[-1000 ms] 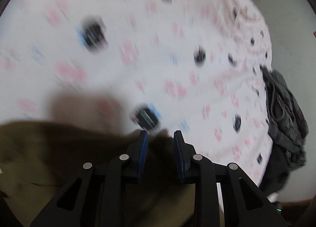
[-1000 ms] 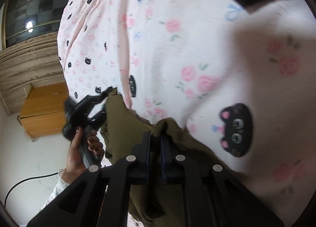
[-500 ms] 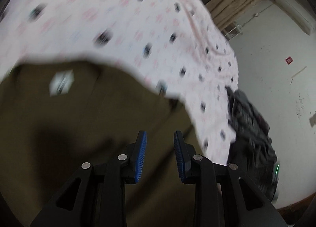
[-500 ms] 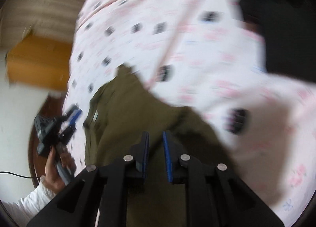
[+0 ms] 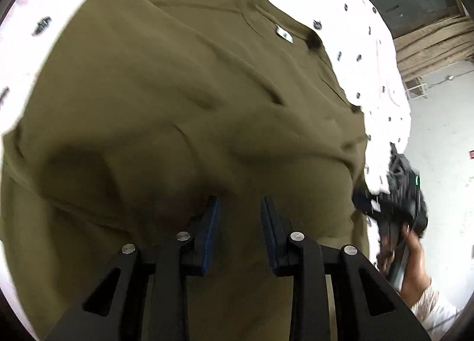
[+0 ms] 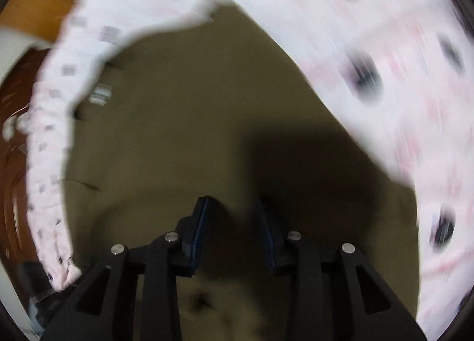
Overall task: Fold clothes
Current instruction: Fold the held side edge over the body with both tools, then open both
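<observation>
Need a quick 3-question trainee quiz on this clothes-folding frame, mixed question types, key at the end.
1. True or false: the olive green T-shirt lies spread on a white bedsheet printed with small dark cat faces and pink flowers.
2. Multiple choice: in the left wrist view, the white neck label is seen A) toward the top right of the shirt, B) between the left tongs, C) on the grey garment pile.
3. Fill in: the right tongs, just opened, have their pads ____ with no cloth pinched between them.

Key: 1 true; 2 A; 3 apart
</observation>
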Tool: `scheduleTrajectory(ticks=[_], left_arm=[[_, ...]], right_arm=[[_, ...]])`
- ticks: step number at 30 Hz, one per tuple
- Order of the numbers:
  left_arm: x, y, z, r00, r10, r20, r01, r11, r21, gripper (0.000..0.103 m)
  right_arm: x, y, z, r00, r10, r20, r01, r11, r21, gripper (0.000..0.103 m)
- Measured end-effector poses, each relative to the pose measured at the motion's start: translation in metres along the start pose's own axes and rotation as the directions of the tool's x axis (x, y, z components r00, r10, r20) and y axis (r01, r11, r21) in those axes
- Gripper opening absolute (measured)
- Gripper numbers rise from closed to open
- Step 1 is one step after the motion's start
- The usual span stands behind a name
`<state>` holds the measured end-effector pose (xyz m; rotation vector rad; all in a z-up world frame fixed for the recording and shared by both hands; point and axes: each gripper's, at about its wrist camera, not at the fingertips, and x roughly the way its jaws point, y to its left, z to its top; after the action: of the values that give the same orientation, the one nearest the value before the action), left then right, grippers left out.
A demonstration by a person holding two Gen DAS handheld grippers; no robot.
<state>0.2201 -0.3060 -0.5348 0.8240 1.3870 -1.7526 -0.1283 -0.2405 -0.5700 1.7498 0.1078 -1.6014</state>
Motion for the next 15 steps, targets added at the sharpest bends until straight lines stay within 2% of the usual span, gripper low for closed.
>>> scheduleTrajectory(ticks=[1,2,3,6,7,8,9,11,13,15], left_arm=[[0.001,0.003,0.002,1.000,0.020,-0.001,-0.020,1.000,-0.003,0.025],[0.002,0.008,0.003,0.999,0.040,-0.005,-0.040,0.999,-0.007,0.025],[0.004,0.015,0.003,0.998,0.058,-0.011,-0.058,0.998,-0.016,0.025],[0.003,0.032,-0.005,0.998,0.066,-0.011,-0.067,0.995,-0.070,0.025],[-0.001,0.035,-0.007,0.998,0.057,0.002,-0.057,0.994,-0.095,0.025],[-0.006,0.037,-0.009,0.999,0.051,0.016,-0.049,0.992,-0.112,0.025],[-0.012,0.039,-0.010,0.998,0.045,0.035,-0.040,0.991,-0.126,0.025],[-0.022,0.036,-0.013,0.996,0.032,0.085,-0.018,0.987,-0.158,0.026],[-0.033,0.036,-0.013,0.989,0.060,0.134,-0.036,0.984,-0.174,0.026],[-0.037,0.043,-0.011,0.982,0.098,0.163,-0.065,0.979,-0.196,0.027]], right_arm=[[0.006,-0.013,-0.007,1.000,-0.009,-0.019,0.010,0.999,0.043,0.022],[0.004,-0.026,-0.015,1.000,0.008,-0.013,-0.007,0.997,0.079,0.007],[0.002,-0.036,-0.021,1.000,0.021,-0.010,-0.019,0.994,0.106,0.001],[-0.006,-0.044,-0.027,0.999,0.028,-0.031,-0.024,0.993,0.118,0.000],[-0.012,-0.038,-0.023,0.999,0.004,-0.040,-0.001,0.996,0.088,0.001],[-0.019,-0.030,-0.016,0.999,-0.016,-0.036,0.018,0.998,0.053,0.009],[-0.029,-0.018,-0.005,1.000,-0.028,-0.006,0.028,1.000,0.003,0.014],[-0.051,0.007,0.018,0.997,-0.048,0.055,0.053,0.994,-0.095,0.042],[-0.066,0.034,0.047,0.991,-0.082,0.108,0.102,0.975,-0.196,0.063],[-0.076,0.061,0.080,0.980,-0.129,0.153,0.169,0.942,-0.291,0.065]])
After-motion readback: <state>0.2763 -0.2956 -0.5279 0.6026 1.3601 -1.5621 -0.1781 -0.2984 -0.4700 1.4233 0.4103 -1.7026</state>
